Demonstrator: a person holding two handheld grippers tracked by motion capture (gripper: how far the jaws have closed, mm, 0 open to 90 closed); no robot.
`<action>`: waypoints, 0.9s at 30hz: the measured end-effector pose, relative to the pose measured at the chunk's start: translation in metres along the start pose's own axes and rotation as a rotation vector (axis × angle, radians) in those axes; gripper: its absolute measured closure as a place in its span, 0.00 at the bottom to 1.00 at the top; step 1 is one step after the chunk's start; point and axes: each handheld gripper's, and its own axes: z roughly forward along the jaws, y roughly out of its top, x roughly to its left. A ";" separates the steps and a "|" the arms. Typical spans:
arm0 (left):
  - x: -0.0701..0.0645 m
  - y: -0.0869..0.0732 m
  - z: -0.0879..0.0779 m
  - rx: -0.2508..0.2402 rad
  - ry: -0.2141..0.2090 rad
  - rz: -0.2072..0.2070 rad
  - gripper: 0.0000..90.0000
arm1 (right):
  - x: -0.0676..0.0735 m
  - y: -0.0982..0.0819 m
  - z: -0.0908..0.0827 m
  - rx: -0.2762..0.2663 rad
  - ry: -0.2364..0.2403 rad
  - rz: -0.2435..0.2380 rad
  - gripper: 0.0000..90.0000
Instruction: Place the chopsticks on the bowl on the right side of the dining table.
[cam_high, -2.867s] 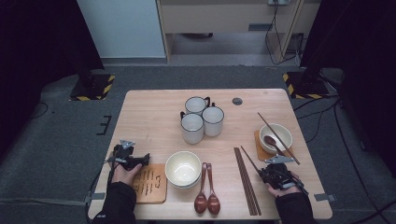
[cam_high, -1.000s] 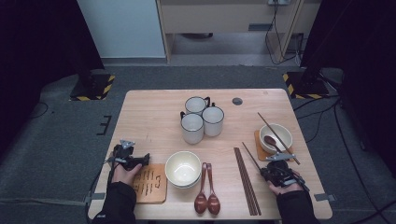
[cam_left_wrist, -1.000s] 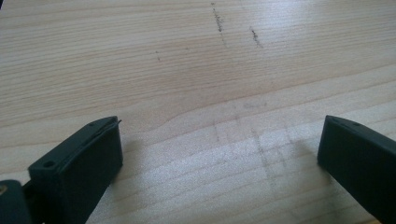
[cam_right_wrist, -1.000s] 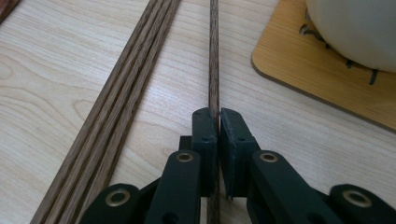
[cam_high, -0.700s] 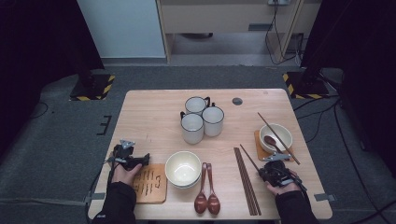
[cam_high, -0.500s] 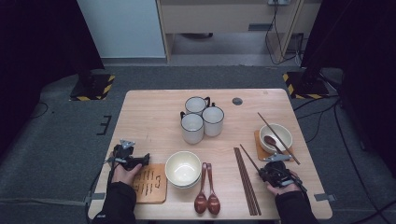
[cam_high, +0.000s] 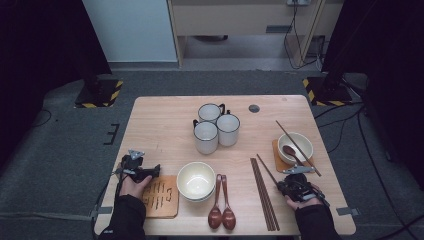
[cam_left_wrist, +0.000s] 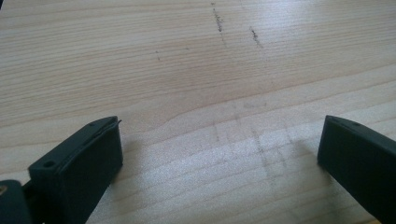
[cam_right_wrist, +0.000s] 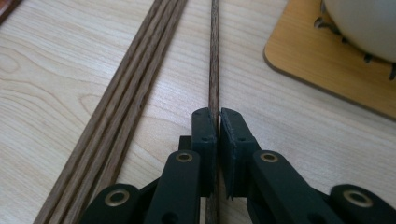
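Near the table's (cam_high: 165, 120) right front corner my right gripper (cam_right_wrist: 218, 122) pinches one chopstick (cam_right_wrist: 214, 56); my left gripper (cam_left_wrist: 219, 149) gapes wide.

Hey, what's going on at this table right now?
A person is laying out tableware with a gripper in each hand. The right gripper has its jaws shut on a single chopstick, which lies beside a bundle of chopsticks and near the coaster under a bowl. The left gripper rests open over bare table, holding nothing. Three mugs, another bowl and two spoons sit untouched.
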 end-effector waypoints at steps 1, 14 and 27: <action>0.000 0.000 0.000 0.000 0.000 0.000 0.00 | 0.000 0.001 -0.002 -0.003 0.006 0.003 0.94; 0.000 0.000 0.000 0.000 0.000 0.000 0.00 | -0.003 0.007 -0.025 -0.099 0.040 0.019 0.94; 0.000 0.000 0.000 0.000 0.000 0.000 0.00 | -0.005 0.018 -0.047 -0.204 0.073 0.030 0.95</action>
